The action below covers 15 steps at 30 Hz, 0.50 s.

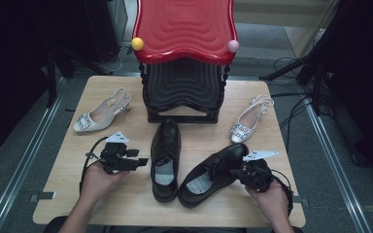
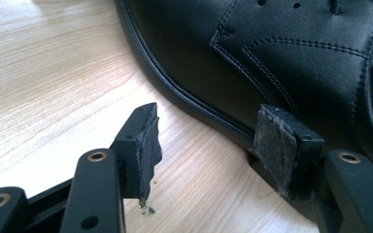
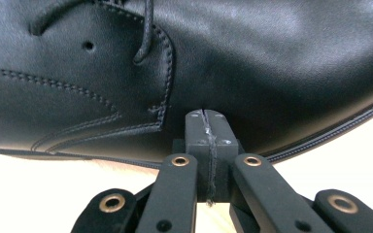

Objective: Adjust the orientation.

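On the left of the wooden table (image 1: 68,160) lies a cream slingback heel with a jewelled buckle (image 1: 101,112), well apart from the work. The left gripper (image 1: 138,161) hovers just beside the upright black lace-up shoe (image 1: 165,160) at the table's centre; its jaws stand wide with nothing between them, one pad (image 2: 272,145) near the shoe's welt. Behind stands a red-topped shoe rack (image 1: 184,29). The second black lace-up shoe (image 1: 213,174) lies angled, toe toward the right; the right gripper (image 1: 237,172) has its jaws pressed together, empty, tips against the shoe's side. At far right rests the other cream heel (image 1: 250,121). These 2 leather shoes look fairly heavy, smooth and slippery outside, stiff at the sole; the heel collar or tongue edge probably offers the surest pinch.
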Available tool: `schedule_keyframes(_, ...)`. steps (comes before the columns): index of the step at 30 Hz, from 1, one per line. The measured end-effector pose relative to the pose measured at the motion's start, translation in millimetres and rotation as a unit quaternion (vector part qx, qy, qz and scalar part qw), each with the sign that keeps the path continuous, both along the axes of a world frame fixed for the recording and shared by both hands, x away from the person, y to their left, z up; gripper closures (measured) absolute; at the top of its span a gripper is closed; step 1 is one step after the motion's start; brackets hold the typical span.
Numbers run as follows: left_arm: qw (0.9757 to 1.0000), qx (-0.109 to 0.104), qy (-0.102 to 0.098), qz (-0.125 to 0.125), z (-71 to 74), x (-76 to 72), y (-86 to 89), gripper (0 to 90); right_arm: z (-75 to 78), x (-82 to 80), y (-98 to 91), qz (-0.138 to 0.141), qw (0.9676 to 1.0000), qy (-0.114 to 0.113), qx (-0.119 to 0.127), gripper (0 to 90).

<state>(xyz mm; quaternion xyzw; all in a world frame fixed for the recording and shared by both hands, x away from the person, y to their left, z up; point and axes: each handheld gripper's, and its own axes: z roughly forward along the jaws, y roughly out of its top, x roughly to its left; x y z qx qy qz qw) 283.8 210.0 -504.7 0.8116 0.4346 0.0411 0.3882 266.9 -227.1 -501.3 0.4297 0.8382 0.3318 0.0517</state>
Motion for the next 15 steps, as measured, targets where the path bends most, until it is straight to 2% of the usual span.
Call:
schedule_keyframes(6,1.0,0.001,0.002,0.0,-1.5,-2.5,-0.9,41.7,4.8,8.0,4.1,-0.002,0.9998,-0.012,0.019,90.0)
schedule_keyframes(9,1.0,0.005,0.002,-0.002,-2.1,-3.3,-1.8,41.7,5.5,11.1,6.2,0.004,0.9998,-0.012,0.016,90.0)
schedule_keyframes(13,1.0,0.004,0.001,0.0,-1.9,-4.3,-1.6,41.7,5.5,8.4,-2.1,-0.001,0.9995,-0.009,0.032,90.0)
schedule_keyframes(15,1.0,0.002,0.001,-0.001,-1.4,-4.1,0.2,41.7,3.0,6.0,-8.2,-0.014,0.9996,-0.003,0.025,90.0)
